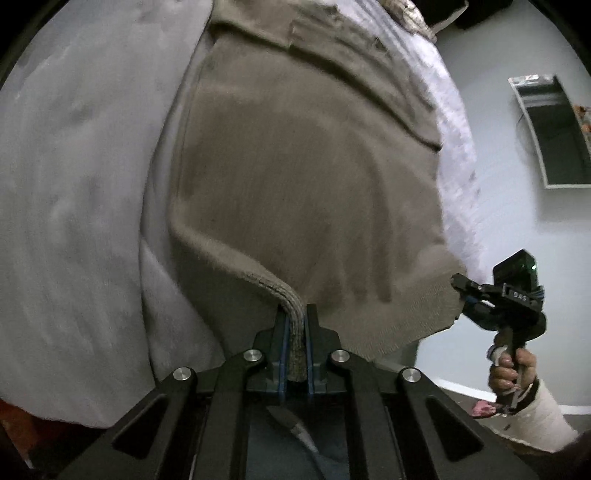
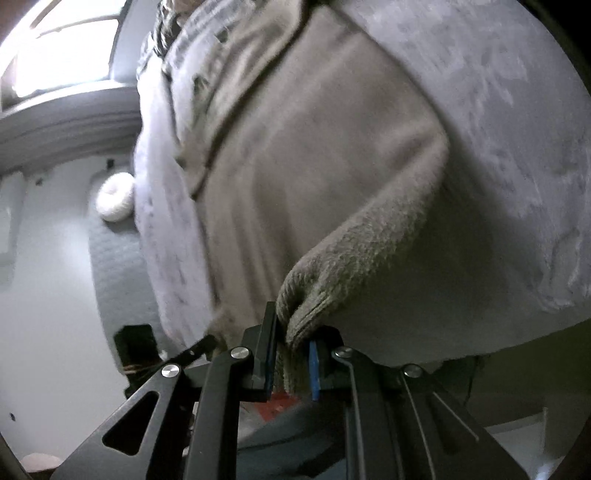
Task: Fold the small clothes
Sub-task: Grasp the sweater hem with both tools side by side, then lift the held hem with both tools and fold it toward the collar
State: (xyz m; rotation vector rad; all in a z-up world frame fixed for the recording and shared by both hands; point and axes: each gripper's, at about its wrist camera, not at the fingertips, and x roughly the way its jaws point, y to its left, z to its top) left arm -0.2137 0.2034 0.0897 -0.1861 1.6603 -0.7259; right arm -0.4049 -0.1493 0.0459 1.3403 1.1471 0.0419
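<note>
A brown knitted sweater (image 1: 295,177) lies spread on a grey blanket-covered bed (image 1: 74,184). My left gripper (image 1: 295,314) is shut on the ribbed hem at the sweater's near left corner, and the knit bunches between its pads. In the left wrist view my right gripper (image 1: 460,291) clamps the hem's other corner at the bed's right edge, held by a hand (image 1: 511,369). In the right wrist view the right gripper (image 2: 293,325) is shut on a thick fold of the ribbed hem of the sweater (image 2: 295,166). Both corners are lifted a little off the bed (image 2: 498,110).
A mirror or framed panel (image 1: 554,129) leans on the pale wall beyond the bed's right side. A white round cushion (image 2: 114,197) sits on the floor by the bed, under a bright window (image 2: 62,48). A patterned pillow (image 1: 410,14) lies at the head.
</note>
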